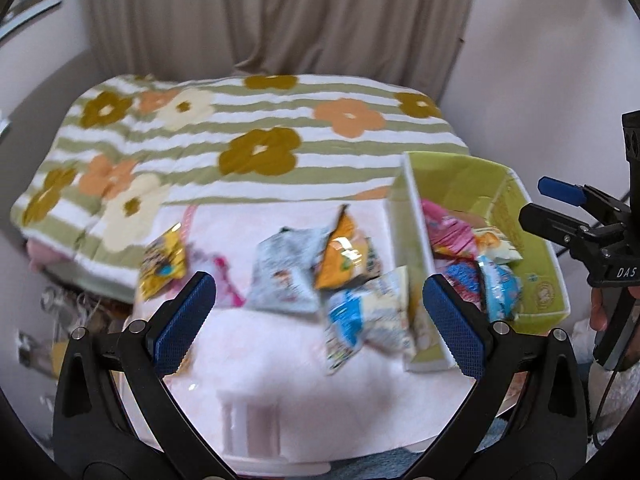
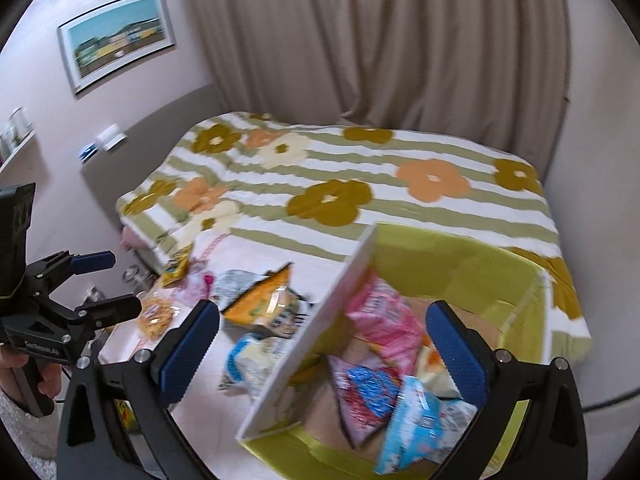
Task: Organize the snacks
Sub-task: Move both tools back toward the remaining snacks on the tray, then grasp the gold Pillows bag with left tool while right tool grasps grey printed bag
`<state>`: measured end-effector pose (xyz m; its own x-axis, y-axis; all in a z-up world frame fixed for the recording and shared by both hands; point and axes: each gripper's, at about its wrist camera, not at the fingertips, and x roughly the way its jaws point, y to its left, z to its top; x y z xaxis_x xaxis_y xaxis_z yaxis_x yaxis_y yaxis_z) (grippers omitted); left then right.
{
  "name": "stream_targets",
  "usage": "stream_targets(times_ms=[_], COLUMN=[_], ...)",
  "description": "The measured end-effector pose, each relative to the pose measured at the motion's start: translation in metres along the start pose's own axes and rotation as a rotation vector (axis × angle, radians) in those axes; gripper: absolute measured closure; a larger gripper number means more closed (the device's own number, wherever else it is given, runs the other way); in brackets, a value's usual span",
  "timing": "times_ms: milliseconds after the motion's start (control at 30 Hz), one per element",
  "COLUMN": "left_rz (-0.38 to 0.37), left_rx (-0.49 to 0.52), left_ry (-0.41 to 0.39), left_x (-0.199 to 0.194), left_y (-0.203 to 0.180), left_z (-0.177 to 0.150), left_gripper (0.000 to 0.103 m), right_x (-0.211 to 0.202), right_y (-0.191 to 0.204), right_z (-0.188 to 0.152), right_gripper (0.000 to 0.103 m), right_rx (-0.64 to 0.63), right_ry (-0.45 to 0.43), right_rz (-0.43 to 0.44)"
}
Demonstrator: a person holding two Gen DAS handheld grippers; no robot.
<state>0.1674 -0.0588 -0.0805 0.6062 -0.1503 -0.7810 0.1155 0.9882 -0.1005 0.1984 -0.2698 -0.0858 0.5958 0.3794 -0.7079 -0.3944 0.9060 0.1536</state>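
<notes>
Left wrist view: the left gripper hung spread wide and empty over loose packets beside the box. They looked light, crinkly, slippery; pinch a sealed edge.

Right wrist view: the right gripper gaped empty above the box, some packets already inside.

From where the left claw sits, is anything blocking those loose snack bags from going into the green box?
Only the green box's own white side wall, standing between the loose bags and its inside; they must be lifted over it. The left claw is open, with nothing before it.
</notes>
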Motion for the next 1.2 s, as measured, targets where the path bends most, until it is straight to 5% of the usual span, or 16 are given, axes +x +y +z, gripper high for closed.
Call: stream_targets(times_ms=[367, 600, 800, 1200], left_rz=[0.087, 0.047, 0.012, -0.084], left_rx=[-0.130, -0.133, -0.023, 0.379], left_ry=[0.011, 0.077, 0.155, 0.304], left_x=[-0.009, 0.030, 0.082, 0.191], left_y=[0.092, 0.155, 0.194, 0.230], left_z=[-0.032, -0.016, -0.001, 0.003], left_gripper=[0.000, 0.000, 0.000, 0.003], right_x=[0.051, 0.101, 0.147, 0.218], right_y=[0.067, 0.104, 0.127, 0.155], right_z=[0.014, 0.014, 0.011, -0.004], right_gripper=[0.000, 0.000, 0.000, 0.000], right_rx=[-0.102, 0.010, 0.108, 0.199], right_ry=[0.055, 0.111, 0.171, 0.201], right_rz=[0.079, 0.053, 0.044, -0.108])
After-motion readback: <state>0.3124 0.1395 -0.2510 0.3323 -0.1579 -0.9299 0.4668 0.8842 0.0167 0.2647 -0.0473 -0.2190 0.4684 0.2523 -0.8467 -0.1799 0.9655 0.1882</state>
